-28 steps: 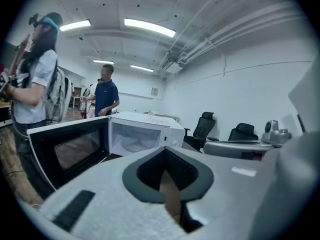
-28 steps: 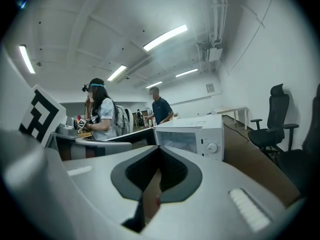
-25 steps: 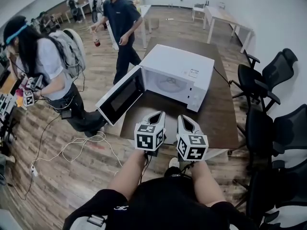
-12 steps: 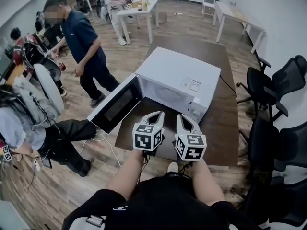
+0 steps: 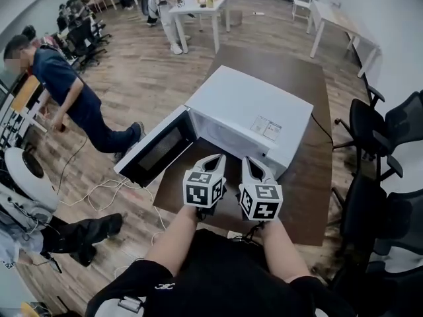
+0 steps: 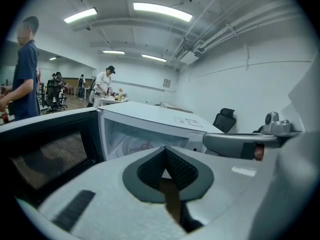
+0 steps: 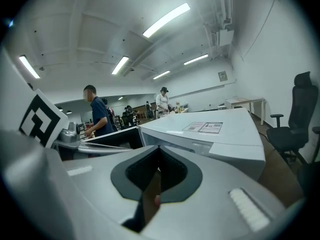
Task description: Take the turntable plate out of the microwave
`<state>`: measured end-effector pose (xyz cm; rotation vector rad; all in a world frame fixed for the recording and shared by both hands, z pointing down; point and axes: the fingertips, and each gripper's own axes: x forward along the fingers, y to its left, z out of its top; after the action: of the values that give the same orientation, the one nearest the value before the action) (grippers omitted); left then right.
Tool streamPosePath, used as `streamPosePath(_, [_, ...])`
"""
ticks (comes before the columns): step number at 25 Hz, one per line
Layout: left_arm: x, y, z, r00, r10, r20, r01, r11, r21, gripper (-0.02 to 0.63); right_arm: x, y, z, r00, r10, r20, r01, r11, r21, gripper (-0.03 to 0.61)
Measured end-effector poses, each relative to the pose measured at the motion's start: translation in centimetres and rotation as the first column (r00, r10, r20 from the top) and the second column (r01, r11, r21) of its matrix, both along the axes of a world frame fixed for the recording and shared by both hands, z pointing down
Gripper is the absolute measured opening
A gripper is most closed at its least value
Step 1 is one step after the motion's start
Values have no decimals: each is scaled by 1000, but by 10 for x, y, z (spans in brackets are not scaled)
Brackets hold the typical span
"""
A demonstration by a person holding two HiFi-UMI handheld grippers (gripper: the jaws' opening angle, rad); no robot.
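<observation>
Microwave [image 5: 248, 114] door [image 5: 157, 149] open, left tongs [image 5: 213, 158], right tongs [image 5: 251, 161] closed, empty

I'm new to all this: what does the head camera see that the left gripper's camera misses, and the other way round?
Only the head view: the wearer's forearms, the marker cubes on the left tongs and right tongs, and white cables on the floor. Only the left gripper view: the inside of the microwave, where the turntable plate faintly shows, plus the ceiling lights. Both: the white microwave, its open door and a person in a dark blue shirt.
</observation>
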<state>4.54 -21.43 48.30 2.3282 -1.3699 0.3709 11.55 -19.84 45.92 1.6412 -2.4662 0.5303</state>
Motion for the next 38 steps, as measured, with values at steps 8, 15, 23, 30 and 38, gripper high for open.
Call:
streamPosePath(8, [-21, -29, 36, 996, -82, -20, 80, 994, -78, 8, -16, -22, 14, 997, -35, -66, 32, 998, -49, 9])
streamPosePath(15, [-33, -49, 76, 970, -138, -202, 101, 978, -181, 8, -31, -35, 26, 990, -63, -123, 55, 996, -72, 9])
streamPosePath(23, [-34, -77, 106, 819, -220, -530, 27, 937, -349, 6, -28, -36, 34, 987, -38, -154, 24, 996, -90, 9])
streamPosePath(30, [-32, -113, 132, 652, -320, -688, -22, 898, -439, 38, -17, -32, 41, 984, 5, -181, -25, 994, -105, 9])
streamPosePath(38, [-31, -132, 171, 476, -486, -733, -65, 812, -580, 98, -4, -31, 46, 974, 48, -219, -76, 990, -119, 9])
